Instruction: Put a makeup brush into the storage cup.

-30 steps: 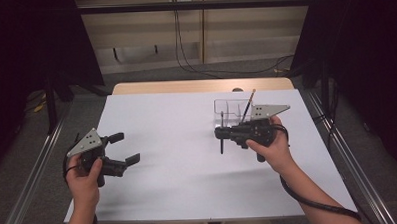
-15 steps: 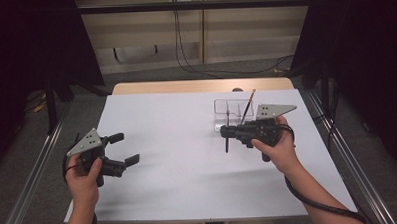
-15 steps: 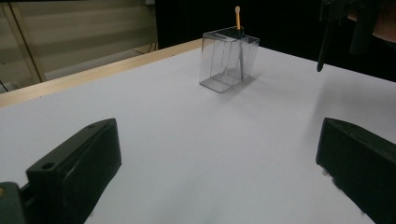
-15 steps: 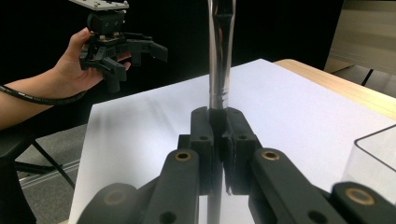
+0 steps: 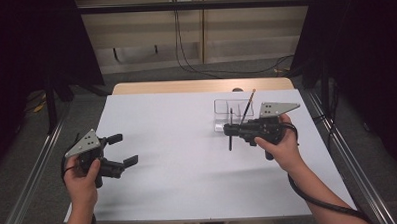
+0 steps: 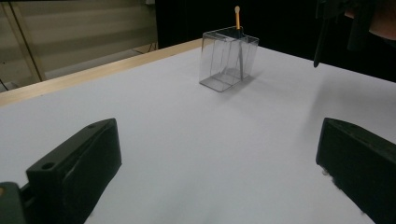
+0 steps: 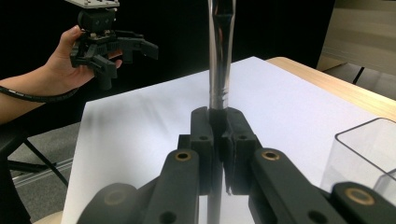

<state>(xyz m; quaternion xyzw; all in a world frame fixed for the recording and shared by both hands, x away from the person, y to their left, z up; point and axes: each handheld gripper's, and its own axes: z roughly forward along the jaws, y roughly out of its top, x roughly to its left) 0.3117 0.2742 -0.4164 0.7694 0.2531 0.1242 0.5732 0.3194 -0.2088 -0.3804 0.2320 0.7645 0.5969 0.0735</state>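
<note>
We are seeing even overhead light brightening the white table (image 5: 188,157), while the surroundings are falling into deep darkness. Soft, faint shadows are lying beneath the clear box (image 6: 228,60). In the right gripper view, the held black brush (image 7: 220,56) is showing glare streaks and blurring close up.

A lab-like recording booth. A white worktop (image 5: 178,157) with a bare wooden far edge stands between black curtains (image 5: 29,48). Metal rails (image 5: 31,173) run along the grey carpeted floor on both sides, and cables (image 5: 184,47) hang down a plain beige back wall.
</note>
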